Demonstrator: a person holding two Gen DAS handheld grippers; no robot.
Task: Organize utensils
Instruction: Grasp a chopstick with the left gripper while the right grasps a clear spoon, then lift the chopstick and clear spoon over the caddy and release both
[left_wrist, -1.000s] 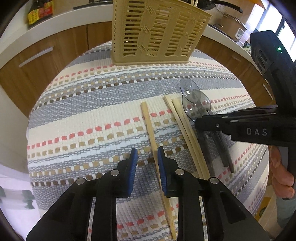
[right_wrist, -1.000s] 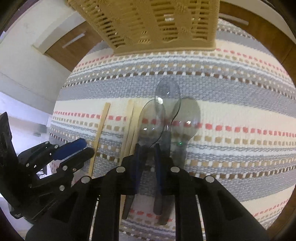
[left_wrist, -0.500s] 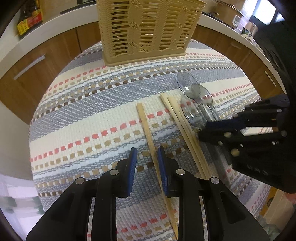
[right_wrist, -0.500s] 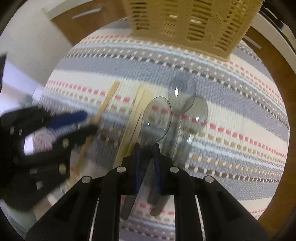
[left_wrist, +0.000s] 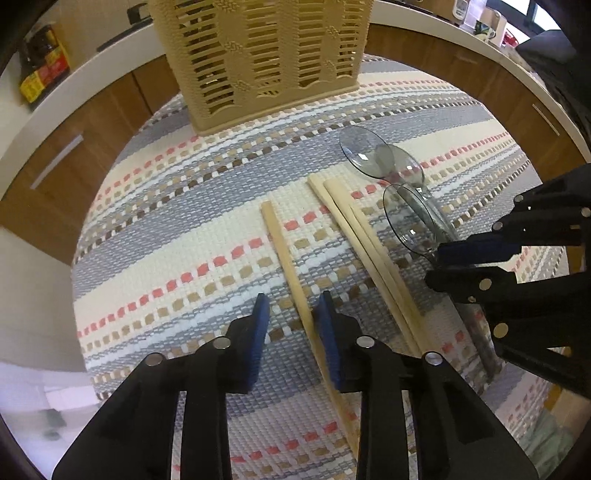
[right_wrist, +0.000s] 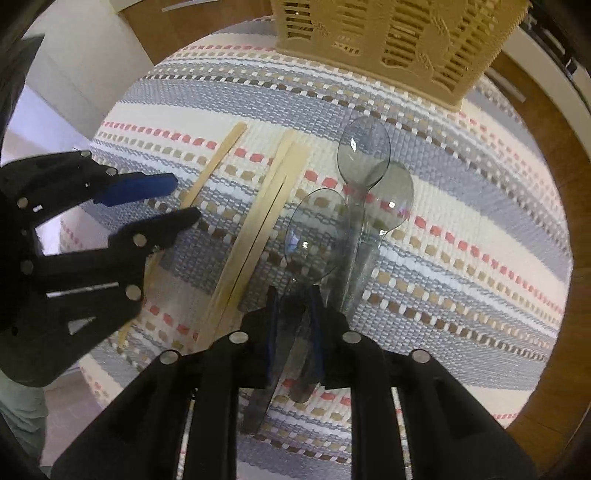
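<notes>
A beige slotted utensil basket (left_wrist: 258, 55) stands at the far side of the striped mat; it also shows in the right wrist view (right_wrist: 399, 40). A single wooden chopstick (left_wrist: 288, 266) lies on the mat, and my left gripper (left_wrist: 293, 314) is open with its jaws on either side of it. Several more chopsticks (left_wrist: 365, 251) lie to the right. My right gripper (right_wrist: 293, 306) is shut on the handle of a clear grey plastic spoon (right_wrist: 317, 232), lifted a little. Two more clear spoons (right_wrist: 373, 173) lie beside it.
The striped woven mat (left_wrist: 177, 206) covers a small round table. Wooden cabinets and a white counter (left_wrist: 81, 85) curve behind it, with bottles (left_wrist: 40, 70) at the far left. The left gripper shows in the right wrist view (right_wrist: 177, 199).
Both cameras have swung and come closer to the basket. My right gripper has lifted the clear spoon slightly. My left gripper stays open around the single chopstick.
</notes>
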